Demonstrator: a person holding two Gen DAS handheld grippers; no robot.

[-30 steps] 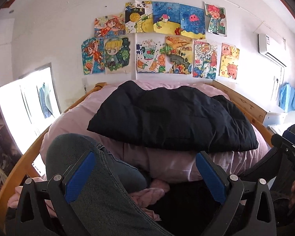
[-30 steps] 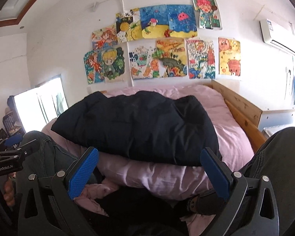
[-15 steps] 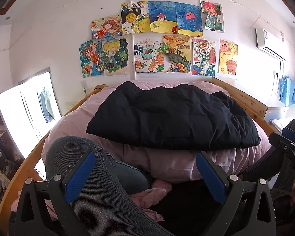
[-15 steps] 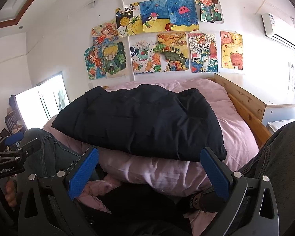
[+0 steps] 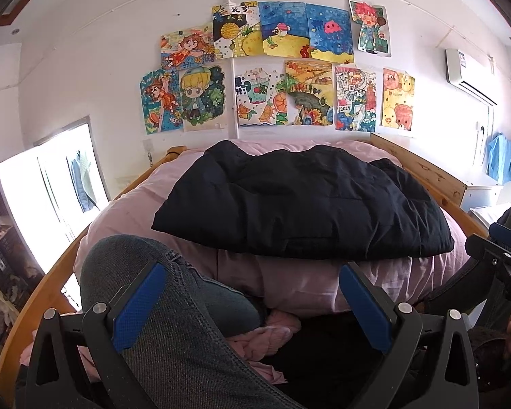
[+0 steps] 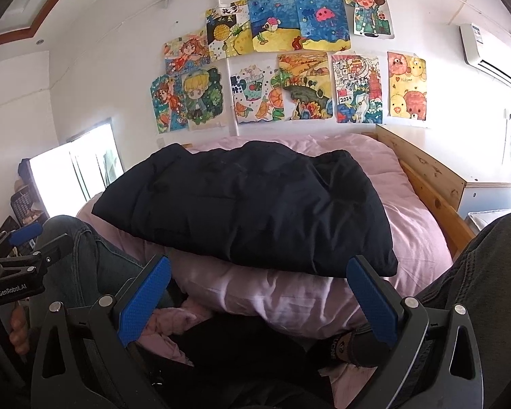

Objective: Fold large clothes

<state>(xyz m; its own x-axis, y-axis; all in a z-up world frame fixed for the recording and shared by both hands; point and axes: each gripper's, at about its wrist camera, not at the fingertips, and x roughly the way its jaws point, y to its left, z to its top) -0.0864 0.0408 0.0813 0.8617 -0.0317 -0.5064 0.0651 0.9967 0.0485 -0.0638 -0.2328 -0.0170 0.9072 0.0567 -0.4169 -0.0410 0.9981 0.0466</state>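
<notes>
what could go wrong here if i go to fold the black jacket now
The black jacket lies on a soft, mounded pink duvet, so a fold may sag or slide. Both the left gripper and right gripper are open and well short of it, above the person's knees, which could get in the way of a reach.

A raised knee [image 5: 146, 293] blocks the 7 o'clock side; open air lies toward 12 above the black coat [image 5: 299, 204].

L gripper [image 5: 252, 301] + R gripper [image 6: 259, 298] — jaws wide.
</notes>
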